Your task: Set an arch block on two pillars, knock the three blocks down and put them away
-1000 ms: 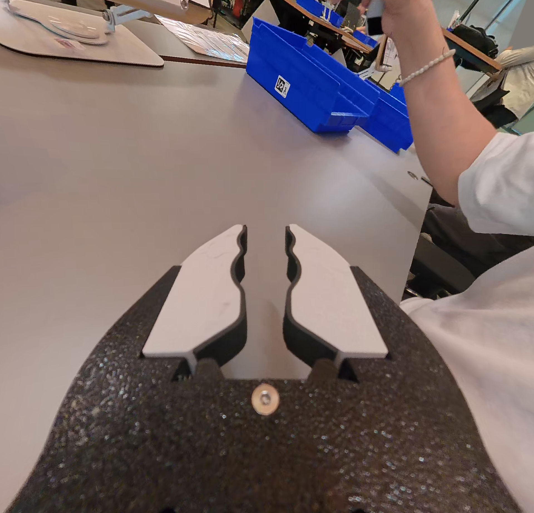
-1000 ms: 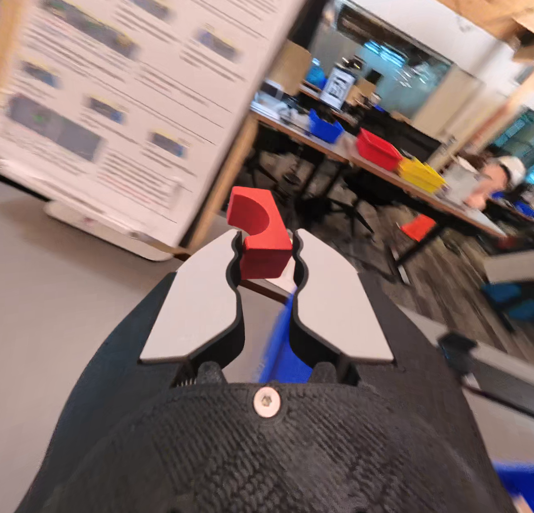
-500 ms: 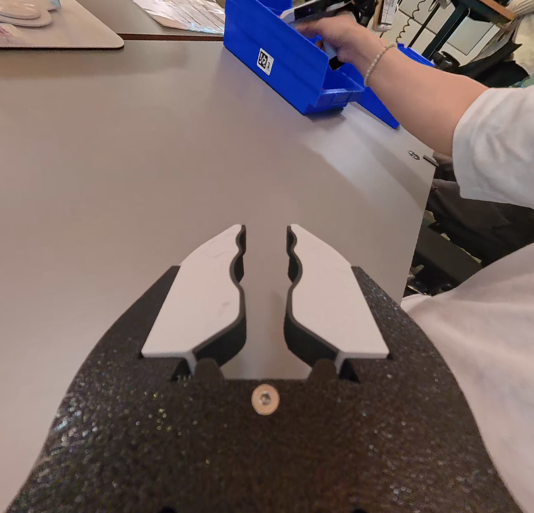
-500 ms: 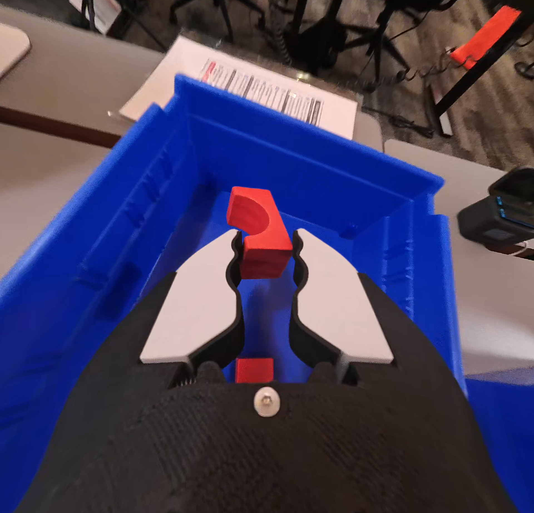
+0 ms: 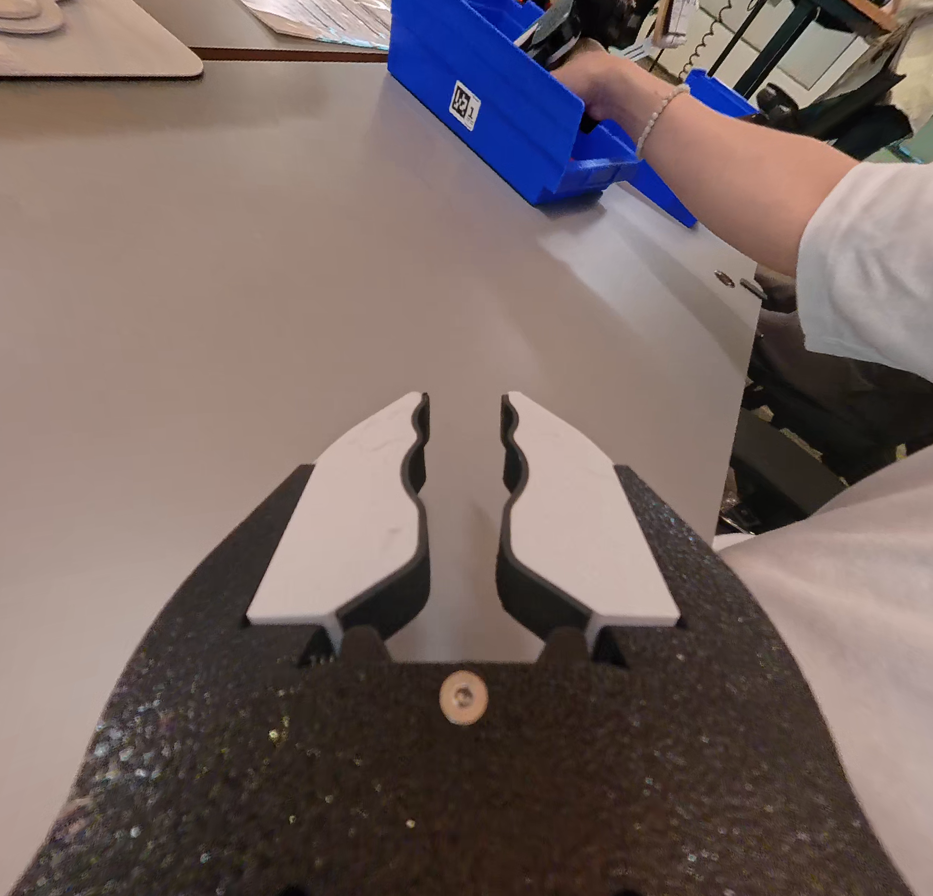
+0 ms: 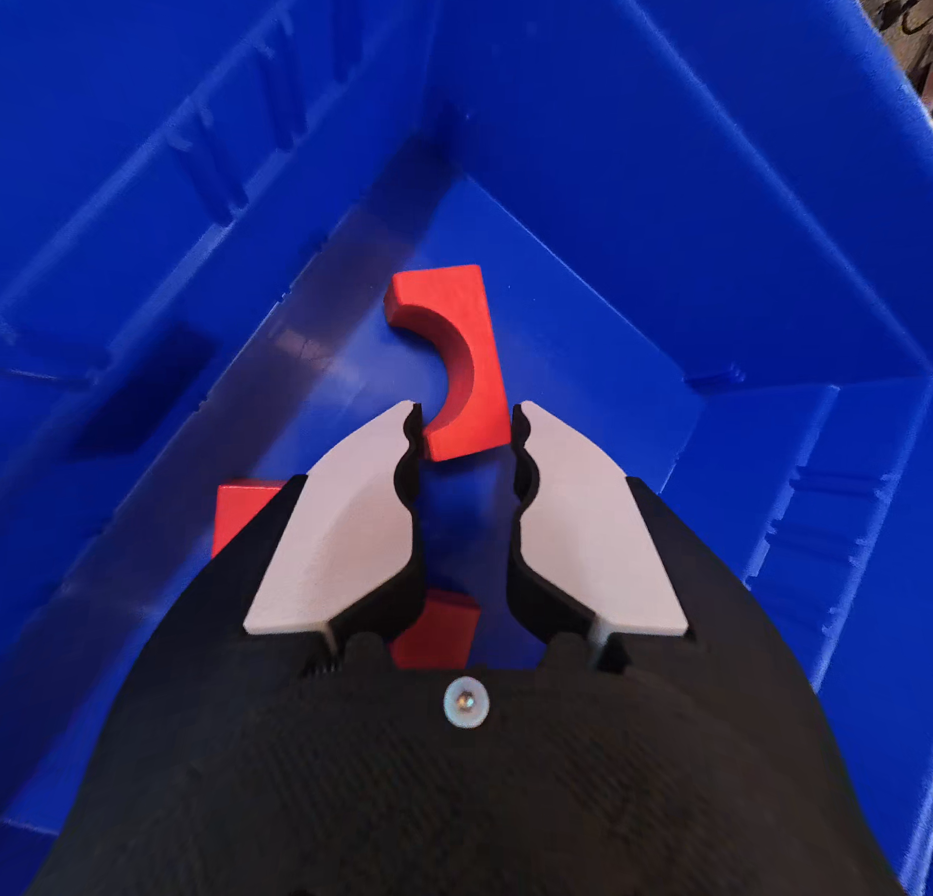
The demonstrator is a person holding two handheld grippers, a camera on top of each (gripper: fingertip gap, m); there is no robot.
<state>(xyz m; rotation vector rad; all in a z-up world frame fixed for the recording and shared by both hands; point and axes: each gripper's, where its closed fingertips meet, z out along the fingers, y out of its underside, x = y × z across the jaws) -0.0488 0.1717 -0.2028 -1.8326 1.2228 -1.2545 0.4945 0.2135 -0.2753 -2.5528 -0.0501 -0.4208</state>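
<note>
- Nearest the left wrist camera, the left gripper (image 5: 464, 402) hangs just above the bare grey table (image 5: 252, 265), its jaws apart with nothing between them; it touches no object and seems simply parked out of the way.
- Farther along that table, a blue bin (image 5: 484, 94) sits near the far edge with a small black-and-white tag on its side wall; a person's hand (image 5: 601, 84), a bead bracelet at the wrist, reaches down into it holding the right gripper.
- Beyond the bin, a printed sheet (image 5: 313, 8) and a pale flat stand base (image 5: 101, 43) lie at the table's far end.
- Inside the bin, seen from the right wrist view, the right gripper (image 6: 464, 409) points down at the floor with its jaws spread.
- Just past its tips lies a red arch block (image 6: 454, 361), flat on the bin floor near the corner; its near end sits between the fingertips, but I judge the grip released, since a gap shows at the right finger.
- Two more red blocks lie closer in, one (image 6: 242, 508) beside the left finger, another (image 6: 439, 629) under the jaws' base, partly hidden.
</note>
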